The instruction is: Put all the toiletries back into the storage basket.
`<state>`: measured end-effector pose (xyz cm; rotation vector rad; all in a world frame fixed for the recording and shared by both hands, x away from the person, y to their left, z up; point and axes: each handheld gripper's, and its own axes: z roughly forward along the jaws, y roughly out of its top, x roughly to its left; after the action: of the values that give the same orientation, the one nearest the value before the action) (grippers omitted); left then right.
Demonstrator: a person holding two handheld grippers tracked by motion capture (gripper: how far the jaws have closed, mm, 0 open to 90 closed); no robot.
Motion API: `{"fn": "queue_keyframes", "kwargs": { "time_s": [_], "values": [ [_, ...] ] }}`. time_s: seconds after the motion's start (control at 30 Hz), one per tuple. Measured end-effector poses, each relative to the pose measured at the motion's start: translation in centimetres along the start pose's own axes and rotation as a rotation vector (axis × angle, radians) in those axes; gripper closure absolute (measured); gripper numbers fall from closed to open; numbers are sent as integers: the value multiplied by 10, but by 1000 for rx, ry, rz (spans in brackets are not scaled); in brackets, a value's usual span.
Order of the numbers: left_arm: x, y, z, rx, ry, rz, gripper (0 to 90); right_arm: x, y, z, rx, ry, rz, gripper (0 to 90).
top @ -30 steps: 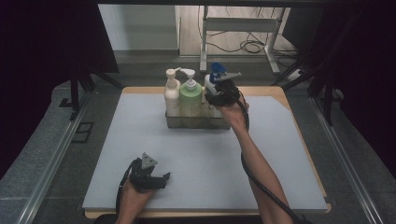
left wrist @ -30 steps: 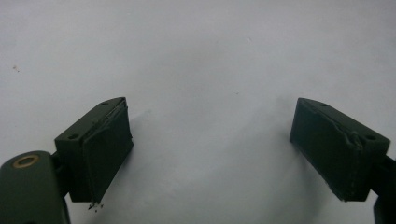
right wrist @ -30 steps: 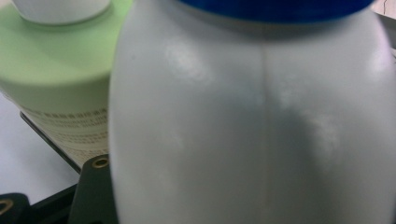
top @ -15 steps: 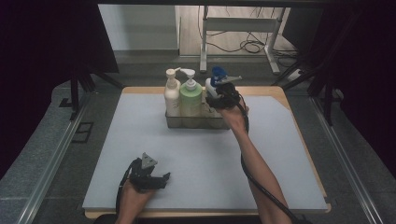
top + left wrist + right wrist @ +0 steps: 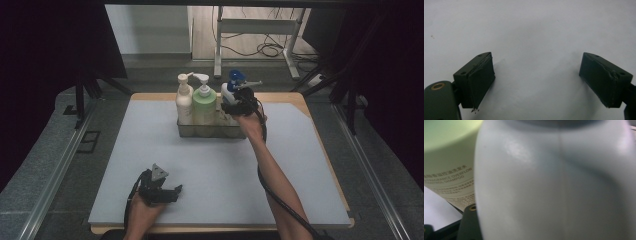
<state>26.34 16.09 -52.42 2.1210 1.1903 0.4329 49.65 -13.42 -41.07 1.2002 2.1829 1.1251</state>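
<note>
In basket point(image 5: 210, 131): three bottles; right gripper point(image 5: 239, 106) against white one point(image 5: 228, 95), jaws' state unclear; left gripper point(image 5: 165, 192) jaws apart.

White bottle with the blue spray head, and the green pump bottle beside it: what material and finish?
White bottle with the blue spray head: looks like moulded plastic, smooth semi-gloss, with soft highlights and a vertical mould seam. Green pump bottle: likely plastic too, matte pale green, with print straight on the wall. Both stand in the clear bin.

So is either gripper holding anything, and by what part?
The right gripper is at the white bottle's body; a closed hold cannot be told. The left gripper is open, holding nothing.
</note>
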Motion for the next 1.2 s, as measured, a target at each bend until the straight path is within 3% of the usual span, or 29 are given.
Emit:
{"fn": "queue_keyframes", "kwargs": {
  "time_s": [0.27,0.43,0.87,1.2],
  "values": [
    [0,0,0,0,0,0,121,-3,-4,1,-5,3,-29,171],
    [0,0,0,0,0,2,121,-7,-9,-3,5,9,-43,143],
    [0,0,0,-2,0,1,121,-13,-26,-21,22,66,-50,156],
    [0,0,0,-2,1,1,121,-21,-44,-32,55,89,-63,277]
  ]
}}
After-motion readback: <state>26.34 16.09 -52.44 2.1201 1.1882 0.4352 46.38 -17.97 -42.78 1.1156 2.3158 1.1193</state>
